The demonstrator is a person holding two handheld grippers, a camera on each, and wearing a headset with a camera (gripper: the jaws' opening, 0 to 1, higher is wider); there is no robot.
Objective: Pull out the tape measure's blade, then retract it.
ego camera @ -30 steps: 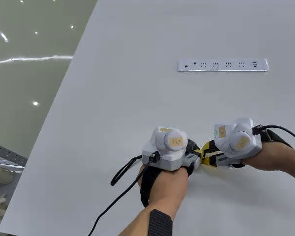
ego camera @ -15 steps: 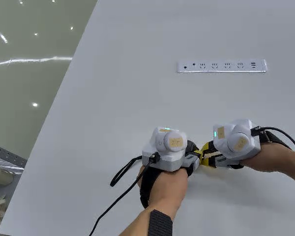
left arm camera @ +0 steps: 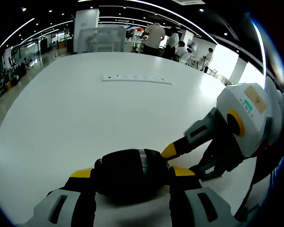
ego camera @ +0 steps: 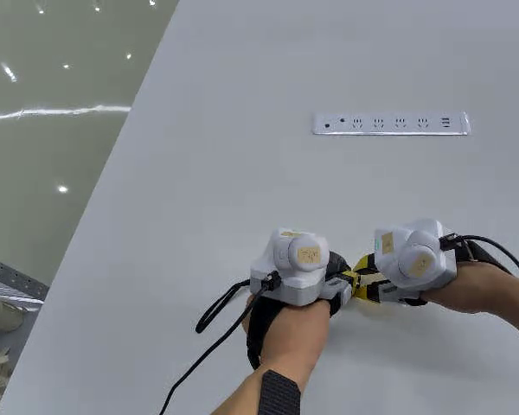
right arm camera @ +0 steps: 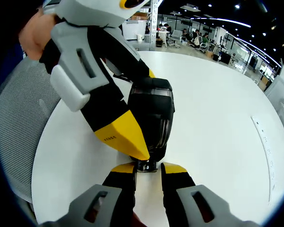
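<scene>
To the left, a glossy greenish floor (ego camera: 52,130) throws back the ceiling lights beside the smooth, matte white surface (ego camera: 242,156). Near its front edge, the left gripper (left arm camera: 132,176) is clamped on the tape measure (left arm camera: 128,163), which rests on the surface. Its yellow-tipped black fingers (left arm camera: 83,173) press on either side of the rounded black case, which looks rubbery, with a shiny band across the middle. The gripper's own shell is pale grey plastic, blocky with soft corners.

The right gripper (right arm camera: 147,169) meets the case from the other side. Its wedge-shaped fingers (right arm camera: 173,169) are drawn in close on the small dark end hook (right arm camera: 146,164) at the case's mouth (the hook is tiny here, so its shape is hard to make out). No length of blade shows between hook and case.

Further back, towards the right, a long flat white power strip (ego camera: 391,124) lies well apart from both grippers.
</scene>
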